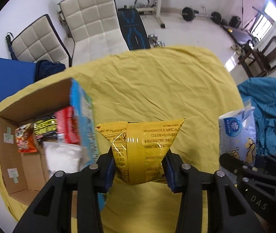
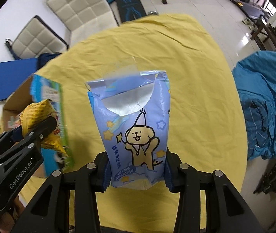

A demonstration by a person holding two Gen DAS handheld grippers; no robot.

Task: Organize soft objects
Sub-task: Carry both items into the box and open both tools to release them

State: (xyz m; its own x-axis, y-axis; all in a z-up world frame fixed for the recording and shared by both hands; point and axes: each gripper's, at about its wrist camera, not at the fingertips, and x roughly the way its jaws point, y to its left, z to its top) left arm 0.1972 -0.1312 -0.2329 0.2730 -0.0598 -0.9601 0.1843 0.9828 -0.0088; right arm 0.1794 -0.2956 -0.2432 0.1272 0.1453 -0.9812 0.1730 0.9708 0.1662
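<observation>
My left gripper (image 1: 139, 168) is shut on a yellow snack packet (image 1: 141, 147) and holds it above the yellow cloth (image 1: 157, 89), just right of the open cardboard box (image 1: 31, 104). The box holds several snack packets, among them an orange one (image 1: 24, 137), a red one (image 1: 68, 125) and a white one (image 1: 64, 156). My right gripper (image 2: 136, 169) is shut on a blue tissue pack with a cartoon dog (image 2: 134, 124), held upright above the cloth (image 2: 196, 77). The tissue pack also shows in the left wrist view (image 1: 236, 134), and the yellow packet in the right wrist view (image 2: 39, 114).
The box (image 2: 47, 97) stands at the table's left side. A blue blanket (image 2: 266, 104) lies heaped to the right of the table. Beige padded cushions (image 1: 91, 19), a blue mat (image 1: 6, 79), gym weights (image 1: 188, 13) and a wooden chair (image 1: 269, 56) stand on the floor beyond.
</observation>
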